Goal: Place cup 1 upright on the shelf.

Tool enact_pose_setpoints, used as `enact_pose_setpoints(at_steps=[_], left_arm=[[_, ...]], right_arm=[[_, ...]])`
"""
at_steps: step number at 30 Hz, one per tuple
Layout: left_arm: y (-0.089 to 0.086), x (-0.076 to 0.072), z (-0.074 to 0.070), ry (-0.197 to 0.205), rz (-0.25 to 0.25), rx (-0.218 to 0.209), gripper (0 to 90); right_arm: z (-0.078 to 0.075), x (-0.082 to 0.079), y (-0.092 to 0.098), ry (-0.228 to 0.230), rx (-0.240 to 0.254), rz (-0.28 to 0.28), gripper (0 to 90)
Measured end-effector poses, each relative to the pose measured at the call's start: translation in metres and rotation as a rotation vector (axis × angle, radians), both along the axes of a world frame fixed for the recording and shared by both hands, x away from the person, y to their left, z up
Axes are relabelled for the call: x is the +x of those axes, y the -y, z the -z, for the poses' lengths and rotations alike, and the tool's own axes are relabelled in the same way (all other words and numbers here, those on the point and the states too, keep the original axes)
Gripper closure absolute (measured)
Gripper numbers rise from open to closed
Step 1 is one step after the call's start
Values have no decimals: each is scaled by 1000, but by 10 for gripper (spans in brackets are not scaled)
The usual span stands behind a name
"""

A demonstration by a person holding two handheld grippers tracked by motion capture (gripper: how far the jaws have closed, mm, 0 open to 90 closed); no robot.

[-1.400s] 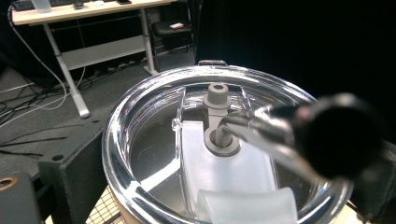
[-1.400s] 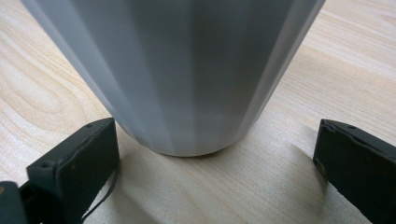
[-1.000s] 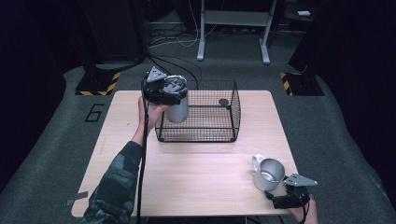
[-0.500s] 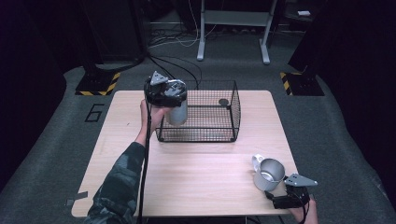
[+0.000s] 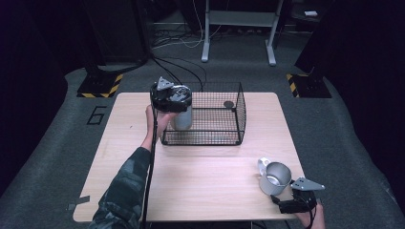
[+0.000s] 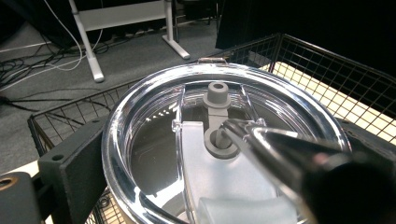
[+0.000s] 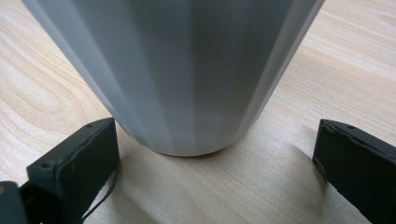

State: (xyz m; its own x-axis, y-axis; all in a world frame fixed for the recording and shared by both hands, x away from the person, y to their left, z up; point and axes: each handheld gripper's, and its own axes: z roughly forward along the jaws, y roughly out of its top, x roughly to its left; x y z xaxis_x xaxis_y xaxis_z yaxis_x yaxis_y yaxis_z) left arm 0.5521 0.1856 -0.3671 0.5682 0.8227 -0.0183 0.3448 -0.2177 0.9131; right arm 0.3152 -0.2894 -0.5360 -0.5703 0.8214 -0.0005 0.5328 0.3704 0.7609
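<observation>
Left tongs (image 5: 177,112) clamp the lidded tumbler (image 5: 182,118) above the wire basket's (image 5: 237,125) left end; right tongs (image 5: 286,202) gape wide around the steel mug (image 5: 275,177) on the worktop (image 5: 205,167).

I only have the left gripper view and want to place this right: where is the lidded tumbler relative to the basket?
Observer: In the high view the tumbler hangs over the wire basket's left end, held in the left gripper.
Operator: Anything already inside the basket?
Observer: A small dark round item lies near its far right corner.
Operator: What is my right gripper doing?
Observer: The right gripper sits at the table's near right corner, its fingers spread on either side of a metal mug, not touching it.
</observation>
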Motion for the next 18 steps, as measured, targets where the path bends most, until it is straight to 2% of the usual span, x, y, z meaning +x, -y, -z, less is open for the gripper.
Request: enact_pose_setpoints(at_steps=[18], left_arm=[[7,6,13,-23,-13,2,37]], right_arm=[[0,0,0,0,0,-1,2]])
